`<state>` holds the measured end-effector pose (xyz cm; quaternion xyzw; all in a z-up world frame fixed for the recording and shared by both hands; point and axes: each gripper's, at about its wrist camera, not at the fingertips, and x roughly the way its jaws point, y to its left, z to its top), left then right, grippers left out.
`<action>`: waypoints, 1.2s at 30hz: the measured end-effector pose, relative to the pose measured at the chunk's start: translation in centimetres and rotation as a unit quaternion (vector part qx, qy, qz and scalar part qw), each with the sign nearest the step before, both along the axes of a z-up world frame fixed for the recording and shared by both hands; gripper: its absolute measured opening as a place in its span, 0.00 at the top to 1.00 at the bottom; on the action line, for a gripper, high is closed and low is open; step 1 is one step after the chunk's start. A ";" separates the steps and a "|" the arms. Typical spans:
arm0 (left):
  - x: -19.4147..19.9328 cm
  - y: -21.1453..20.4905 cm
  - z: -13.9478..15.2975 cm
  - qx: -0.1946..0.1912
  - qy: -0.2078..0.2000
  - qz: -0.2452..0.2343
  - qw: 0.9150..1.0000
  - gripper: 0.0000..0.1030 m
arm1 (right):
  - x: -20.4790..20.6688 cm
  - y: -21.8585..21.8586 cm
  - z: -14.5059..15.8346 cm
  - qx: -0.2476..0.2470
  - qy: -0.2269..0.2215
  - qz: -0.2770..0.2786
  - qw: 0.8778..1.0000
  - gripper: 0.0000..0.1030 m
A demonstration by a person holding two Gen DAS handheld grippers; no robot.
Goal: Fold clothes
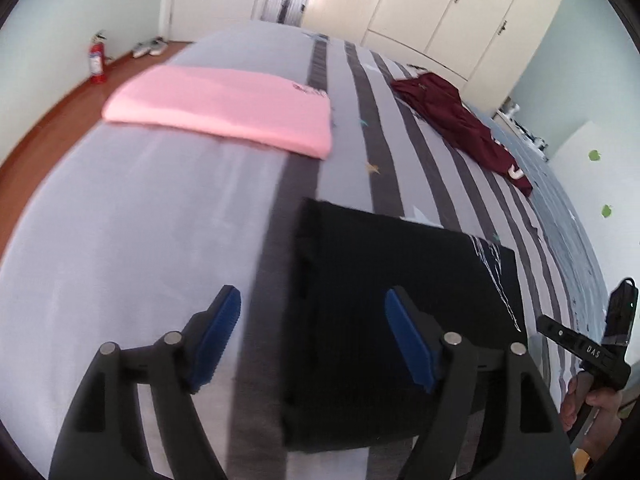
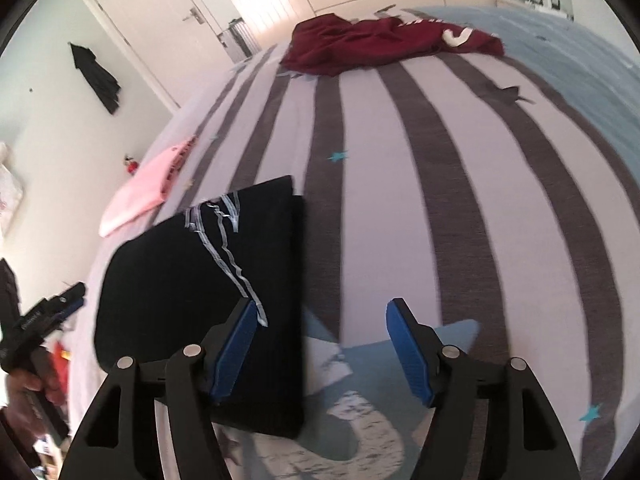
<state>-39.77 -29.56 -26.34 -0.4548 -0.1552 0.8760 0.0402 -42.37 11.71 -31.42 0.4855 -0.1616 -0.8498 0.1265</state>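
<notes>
Bed (image 1: 160,208): striped cover, carrying three garments. Maroon garment (image 2: 360,44) lies crumpled at the far side, not folded; this remains outstanding. Pink garment (image 1: 224,108) lies folded flat, far left. Black garment (image 1: 384,300) lies folded, nearest. Left hand-held gripper (image 1: 312,340) and right hand-held gripper (image 2: 322,354) both released, grasping nothing.

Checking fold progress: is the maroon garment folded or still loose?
Loose. The maroon garment lies crumpled with uneven edges on the bed, unlike the pink and black garments, which are neat rectangles.
</notes>
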 end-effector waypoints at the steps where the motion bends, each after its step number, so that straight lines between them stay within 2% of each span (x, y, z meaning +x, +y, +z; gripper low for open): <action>1: -0.4 -0.1 -0.8 0.009 -0.011 0.003 1.000 0.29 | -0.3 -0.2 -0.2 -0.012 -0.005 0.005 1.000 0.38; 3: -1.2 -0.5 -2.3 0.027 -0.033 0.008 0.999 0.29 | -0.7 -0.5 -0.8 -0.035 -0.015 0.016 0.999 0.38; 5: -1.6 -1.2 -3.6 0.063 -0.050 0.010 0.997 0.29 | -1.2 -0.9 -1.9 -0.048 -0.030 0.026 0.998 0.38; 10: -1.9 -1.7 -4.7 0.101 -0.052 -0.011 0.993 0.29 | -1.1 -0.7 -3.1 -0.097 -0.043 0.027 0.994 0.38; 16: -2.5 -1.1 -5.0 0.110 -0.051 -0.037 0.992 0.30 | -1.4 -1.3 -3.8 -0.119 -0.046 0.046 0.991 0.36; 20: -3.1 -0.4 -5.2 0.113 -0.053 -0.057 0.991 0.39 | -2.0 -2.3 -3.7 -0.132 -0.046 0.063 0.988 0.37; 27: -3.7 0.2 -5.2 0.118 -0.057 -0.079 0.988 0.46 | -3.9 -3.9 -4.5 -0.138 -0.049 0.090 0.985 0.39; 30: -3.8 0.3 -5.2 0.120 -0.060 -0.086 0.987 0.51 | -4.2 -4.1 -4.6 -0.131 -0.052 0.096 0.985 0.54; 32: -3.9 0.5 -5.0 0.116 -0.058 -0.091 0.987 0.56 | -4.6 -4.2 -4.7 -0.128 -0.057 0.106 0.984 0.76; 36: -3.8 0.5 -3.8 0.107 -0.044 -0.096 0.989 0.69 | -4.5 -4.9 -3.8 -0.103 -0.057 0.106 0.987 0.85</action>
